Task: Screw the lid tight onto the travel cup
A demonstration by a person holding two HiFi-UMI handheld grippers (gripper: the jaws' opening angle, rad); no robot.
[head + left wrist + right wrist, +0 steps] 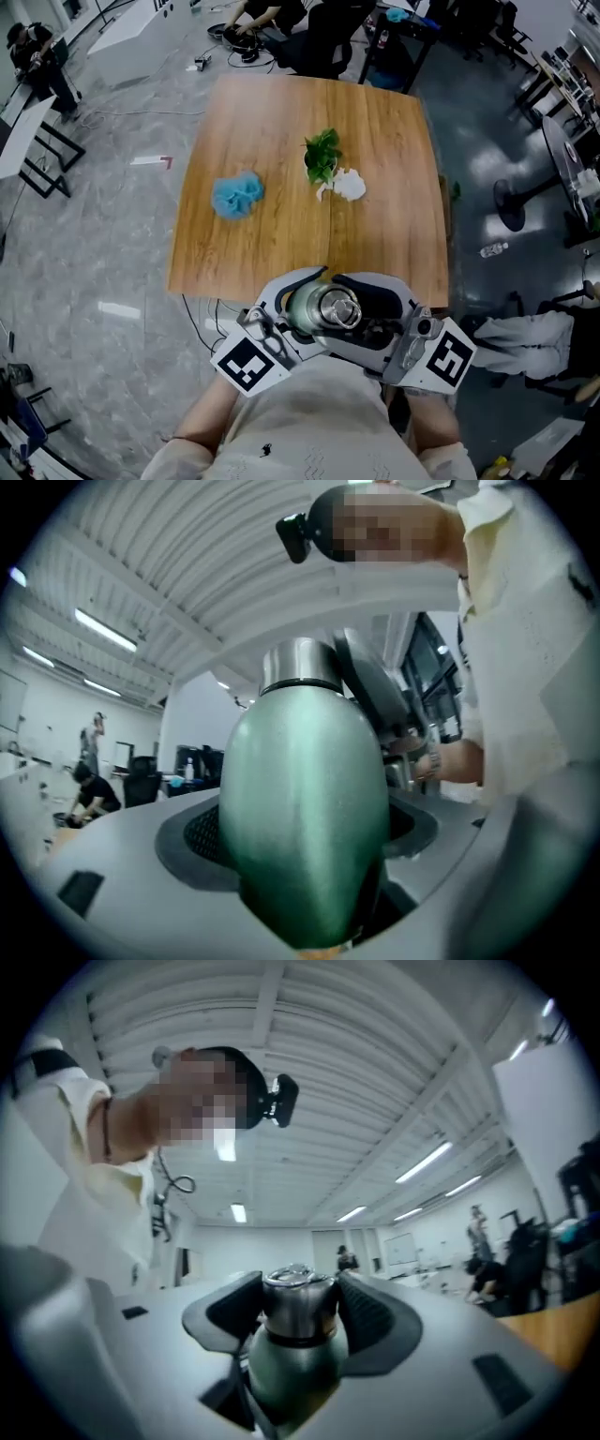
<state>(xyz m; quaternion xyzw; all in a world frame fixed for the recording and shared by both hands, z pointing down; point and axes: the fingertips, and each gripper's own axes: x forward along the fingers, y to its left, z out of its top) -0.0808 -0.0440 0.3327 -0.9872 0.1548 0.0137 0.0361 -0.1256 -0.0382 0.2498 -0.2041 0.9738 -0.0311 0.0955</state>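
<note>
A green travel cup (302,309) with a silver lid (336,307) is held close to the person's chest, just past the near edge of the table. My left gripper (305,302) is shut on the cup's green body (305,827), which fills the left gripper view, with the lid (298,666) at the cup's far end. My right gripper (300,1307) has its dark pads (370,1316) against both sides of the lid (298,1302), with the green body (295,1372) below. The cup's base is hidden.
The wooden table (281,131) ahead carries a blue puffy ball (236,195), a green leafy sprig (322,155) and a white object (349,185). Desks, chairs and seated people ring the room, and a bottle (493,249) lies on the floor at the right.
</note>
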